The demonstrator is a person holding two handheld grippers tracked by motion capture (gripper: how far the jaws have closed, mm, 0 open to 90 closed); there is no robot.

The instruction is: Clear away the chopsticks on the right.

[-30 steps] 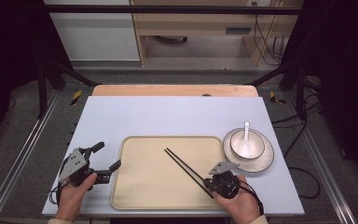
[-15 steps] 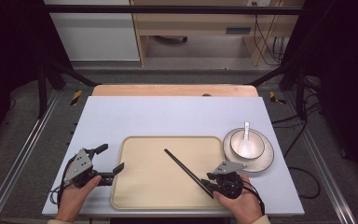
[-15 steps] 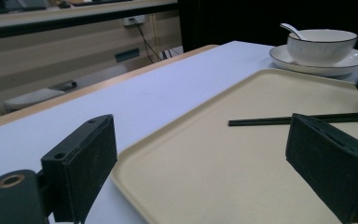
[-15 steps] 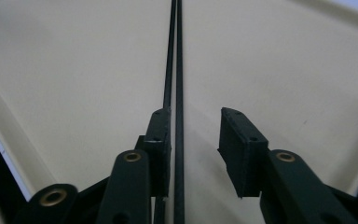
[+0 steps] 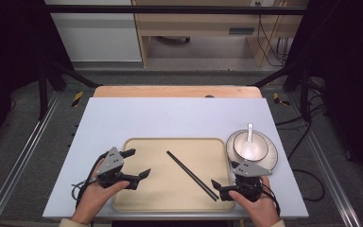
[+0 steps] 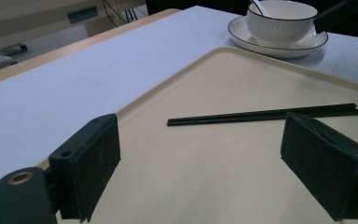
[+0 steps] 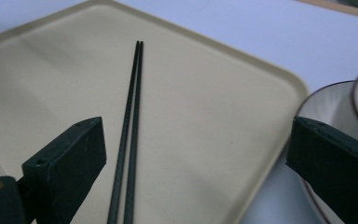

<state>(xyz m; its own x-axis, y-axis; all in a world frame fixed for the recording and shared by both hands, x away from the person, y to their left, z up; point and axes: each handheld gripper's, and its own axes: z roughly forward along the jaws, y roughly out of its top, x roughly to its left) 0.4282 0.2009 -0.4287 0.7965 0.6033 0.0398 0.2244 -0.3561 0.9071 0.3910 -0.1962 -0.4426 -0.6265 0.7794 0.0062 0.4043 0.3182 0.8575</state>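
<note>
Black chopsticks (image 5: 192, 175) lie side by side, diagonal across the beige tray (image 5: 137, 203) on the white worktop (image 5: 170, 118), near end close to the right tool (image 5: 219, 188), which sits jaws wide apart and empty, angled along the pair, probably lining up a pick. Left tool (image 5: 138, 164) hovers over the tray's left edge, jaws also spread and empty, likely just parked clear. Bowl (image 5: 250, 145) with spoon (image 5: 249, 135) sits on a saucer (image 5: 270, 158) just beside the tray's right rim, out of the way.
</note>
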